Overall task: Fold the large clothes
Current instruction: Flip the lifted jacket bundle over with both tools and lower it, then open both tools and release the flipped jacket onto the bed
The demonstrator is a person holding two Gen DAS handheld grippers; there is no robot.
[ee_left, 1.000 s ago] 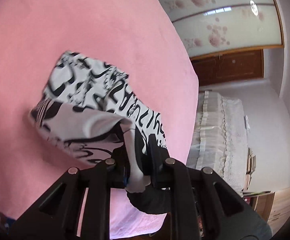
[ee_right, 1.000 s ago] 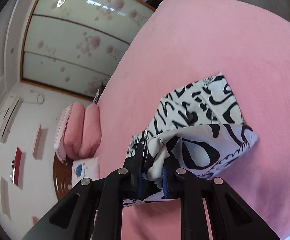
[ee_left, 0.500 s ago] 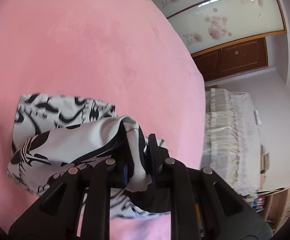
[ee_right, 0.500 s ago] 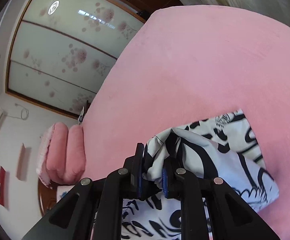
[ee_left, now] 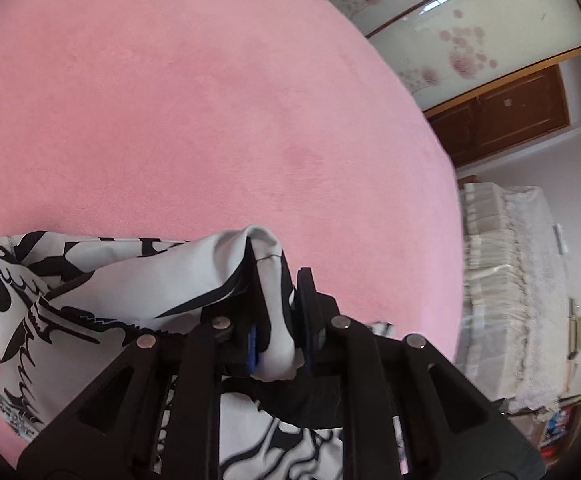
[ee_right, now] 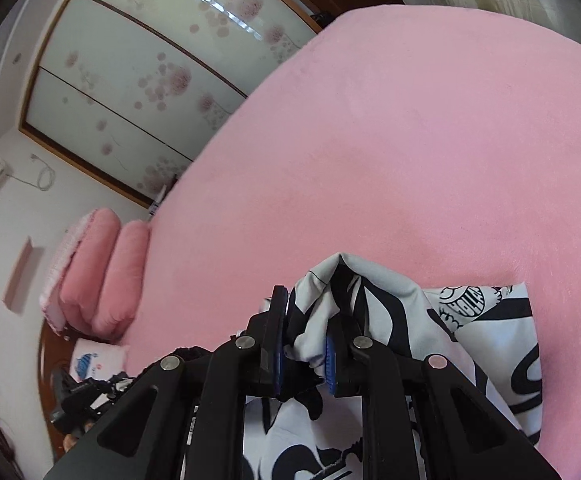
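A wide pink bed (ee_left: 210,120) fills most of both views, its plush cover smooth and bare on the far side. Beyond it stands a wardrobe (ee_right: 138,80) with pale sliding doors printed with pink blossoms. Two pink pillows (ee_right: 98,272) lie stacked off the bed's left edge in the right wrist view, and a cream lace-covered piece of furniture (ee_left: 522,280) stands to the right in the left wrist view.

The black-and-white patterned garment (ee_left: 90,320) lies on the near part of the bed, partly folded over itself, with two corners lifted off the cover. The left tool (ee_left: 276,320) is clenched on one bunched corner of the garment, cloth pinched between its blue-edged pads. The right tool (ee_right: 304,336) is clenched on the other corner of the same garment (ee_right: 470,340).
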